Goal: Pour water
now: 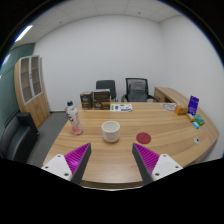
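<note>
A clear plastic water bottle with a pink label and white cap stands upright on the wooden table, far ahead and to the left of my fingers. A white cup sits on the table ahead, roughly centred beyond the fingers. A small red coaster lies to the right of the cup. My gripper is open, its purple pads spread wide over the near table edge with nothing between them.
Brown boxes and papers sit at the table's far side. Office chairs stand behind it, and another chair at the left. A wooden cabinet lines the left wall. Items including a purple box crowd the right end.
</note>
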